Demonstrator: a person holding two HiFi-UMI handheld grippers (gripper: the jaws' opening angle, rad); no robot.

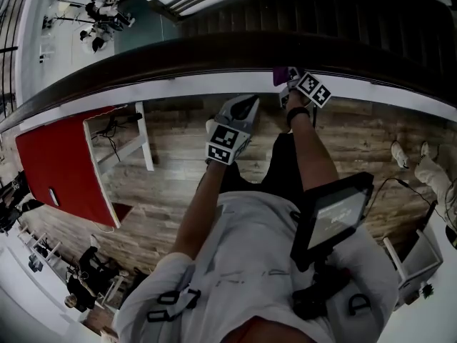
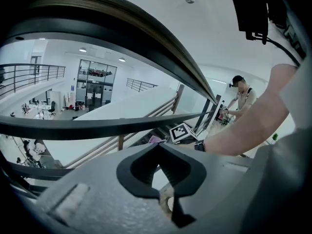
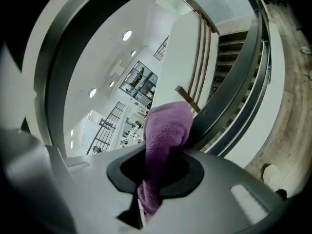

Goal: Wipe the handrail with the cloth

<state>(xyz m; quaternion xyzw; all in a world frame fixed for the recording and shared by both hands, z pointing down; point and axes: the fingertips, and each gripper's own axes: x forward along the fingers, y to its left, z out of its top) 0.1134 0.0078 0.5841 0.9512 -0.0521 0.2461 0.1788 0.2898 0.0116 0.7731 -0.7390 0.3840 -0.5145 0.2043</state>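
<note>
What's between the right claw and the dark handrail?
A fuzzy purple cloth, pinched in the right claw, reaches up to the dark curved handrail. The right gripper view shows it.

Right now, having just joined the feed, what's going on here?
A person stands at a dark handrail with a hand-held gripper in each hand. The right hand-held gripper is shut on a purple cloth and holds it up against the rail. The left hand-held gripper is shut and empty, held just short of the rail.
</note>
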